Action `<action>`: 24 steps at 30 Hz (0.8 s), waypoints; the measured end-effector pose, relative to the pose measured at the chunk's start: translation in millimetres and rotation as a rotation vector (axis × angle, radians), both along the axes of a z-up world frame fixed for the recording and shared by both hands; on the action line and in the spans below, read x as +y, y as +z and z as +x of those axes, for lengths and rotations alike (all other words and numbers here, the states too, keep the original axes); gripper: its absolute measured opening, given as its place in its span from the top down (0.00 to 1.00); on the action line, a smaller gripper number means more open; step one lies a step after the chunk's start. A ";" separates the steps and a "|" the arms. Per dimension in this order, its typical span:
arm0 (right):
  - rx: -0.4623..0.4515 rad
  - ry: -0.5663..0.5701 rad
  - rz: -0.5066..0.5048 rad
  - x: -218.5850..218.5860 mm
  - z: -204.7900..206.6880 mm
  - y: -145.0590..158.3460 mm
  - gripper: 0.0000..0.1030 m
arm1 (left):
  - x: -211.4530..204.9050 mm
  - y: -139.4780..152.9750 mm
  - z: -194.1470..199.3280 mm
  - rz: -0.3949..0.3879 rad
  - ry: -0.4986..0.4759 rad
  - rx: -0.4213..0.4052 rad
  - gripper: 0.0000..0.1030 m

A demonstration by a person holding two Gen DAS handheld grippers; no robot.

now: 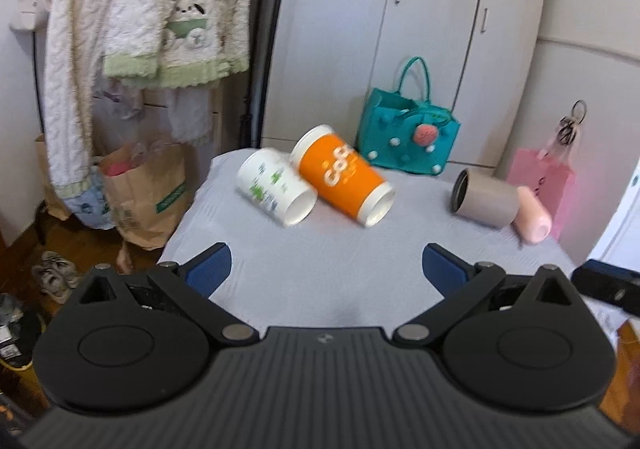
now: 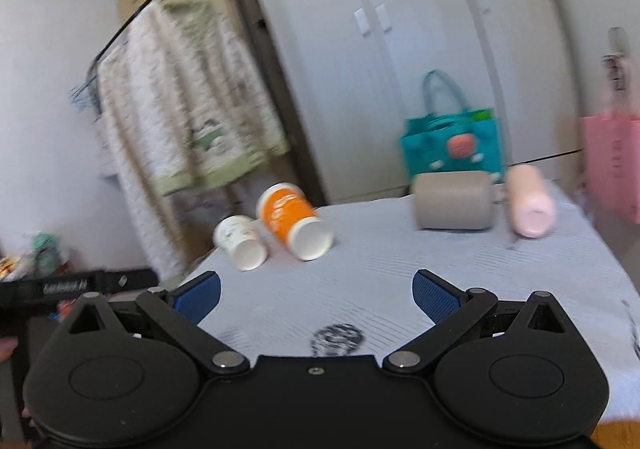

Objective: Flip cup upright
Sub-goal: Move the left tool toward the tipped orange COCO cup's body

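Left gripper (image 1: 326, 269): jaws released, blue pads (image 1: 210, 269) spread wide, nothing between them. It hovers over the near part of the worktop (image 1: 320, 249), which is covered in a pale ribbed cloth.

Right gripper (image 2: 316, 295): jaws likewise released and empty, blue pads (image 2: 434, 295) well apart. Its view is motion-blurred. A dark printed mark (image 2: 336, 337) on the cloth lies just beyond the jaws.

Cups, four in all, every one lying on its side:
- White cup (image 1: 276, 187) with green print, at 11 o'clock from the left gripper, open mouth turned toward the camera. In the right wrist view it sits at 11 o'clock too (image 2: 240, 243).
- Orange cup (image 1: 340, 179) with white lettering, touching the white cup on its 3 o'clock side, mouth also toward the camera; seen again in the right wrist view (image 2: 294, 221).
- Beige tumbler (image 1: 484, 197) at 1 o'clock from the left gripper, dark mouth facing 9 o'clock; in the right wrist view (image 2: 454, 201) only its side shows.
- Pink cup (image 1: 532, 215) just beside the tumbler at its 3 o'clock, apparently touching it in the left wrist view; in the right wrist view (image 2: 530, 205) a narrow gap shows.

The two pairs lie well apart.

Background: teal bag (image 1: 408, 133) at the far edge of the worktop at 12 o'clock, grey wardrobe (image 1: 400, 29) behind it, pink bag (image 1: 544, 185) at 2 o'clock, fleecy garments (image 1: 152, 17) hanging at 10 o'clock, brown paper bag (image 1: 148, 197) on the floor beneath.
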State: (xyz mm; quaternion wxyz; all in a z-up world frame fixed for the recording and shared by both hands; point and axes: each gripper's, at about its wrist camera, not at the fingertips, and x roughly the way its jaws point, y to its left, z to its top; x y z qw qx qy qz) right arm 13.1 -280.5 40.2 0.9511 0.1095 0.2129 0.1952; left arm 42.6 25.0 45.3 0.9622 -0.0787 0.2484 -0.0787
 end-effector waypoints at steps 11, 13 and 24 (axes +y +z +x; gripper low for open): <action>0.075 0.257 -0.081 34.2 93.9 36.6 0.00 | 2.4 40.8 86.0 -0.007 -0.072 0.064 0.01; 0.067 0.277 -0.115 42.4 106.6 37.0 0.00 | -3.7 42.4 103.6 0.032 -0.073 0.090 0.03; 0.042 0.346 -0.377 94.9 165.6 25.9 0.00 | -26.2 23.9 169.6 0.000 -0.057 0.164 0.16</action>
